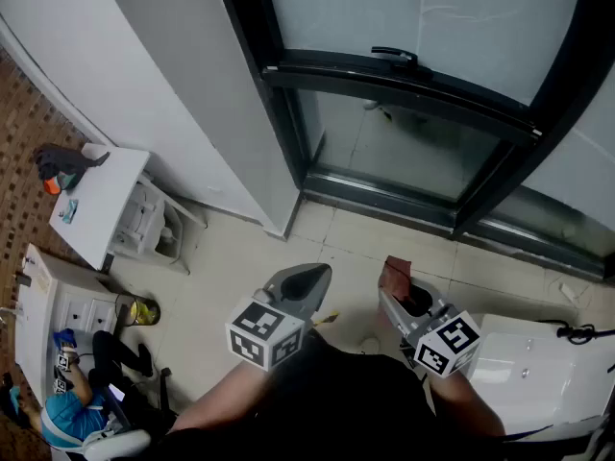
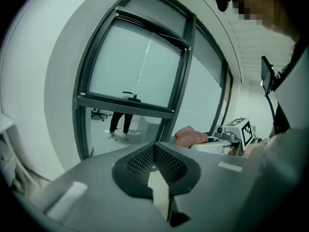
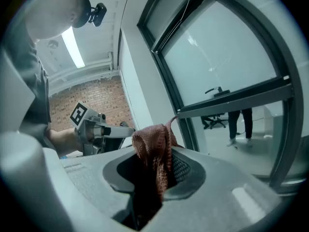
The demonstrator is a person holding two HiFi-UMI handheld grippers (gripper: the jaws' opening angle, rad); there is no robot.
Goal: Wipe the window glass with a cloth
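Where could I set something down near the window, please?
The tiled floor below the window frame is bare, from the wall corner to the white desk at right. The white table at left is mostly free. The lower left is crowded: drawers, a seated person.

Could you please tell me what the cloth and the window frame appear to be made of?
The cloth in the right hand-held gripper looks like soft knitted textile, reddish-brown and matte: ribbed weave, limp folds. The window frame seems dark-coated metal, smooth with slight sheen; plastic cannot be ruled out.
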